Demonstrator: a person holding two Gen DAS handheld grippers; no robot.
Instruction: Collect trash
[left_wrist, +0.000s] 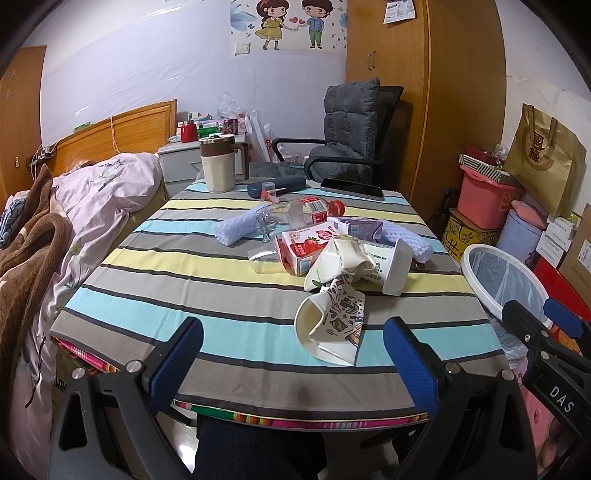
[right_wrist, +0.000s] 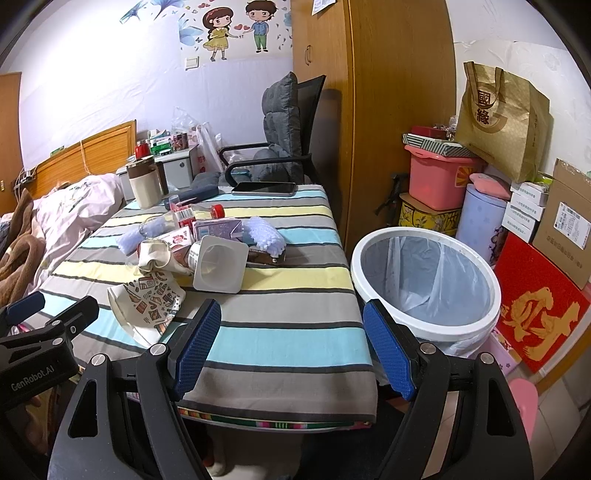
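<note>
Trash heaped mid-table, both tongs spread wide and empty.

On striped table (left_wrist: 155, 295): crumpled paper cup (left_wrist: 332, 328) at 12 o'clock from left gripper (left_wrist: 291, 354), white tub (right_wrist: 221, 266) beyond; lined bin (right_wrist: 424, 284) at 1 o'clock from right gripper (right_wrist: 291, 347); mug (left_wrist: 218, 162), phone (left_wrist: 352, 188) at far edge.

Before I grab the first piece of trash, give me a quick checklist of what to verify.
1. Left tongs open, empty: ok.
2. Right tongs open, empty: ok.
3. Bin beside the table, liner in, mouth unobstructed: ok.
4. Crumpled paper cup nearest the left tongs, nothing on top: ok.
5. Phone and mug apart from the trash pile: ok.
6. Bottle empty: cannot tell.
</note>
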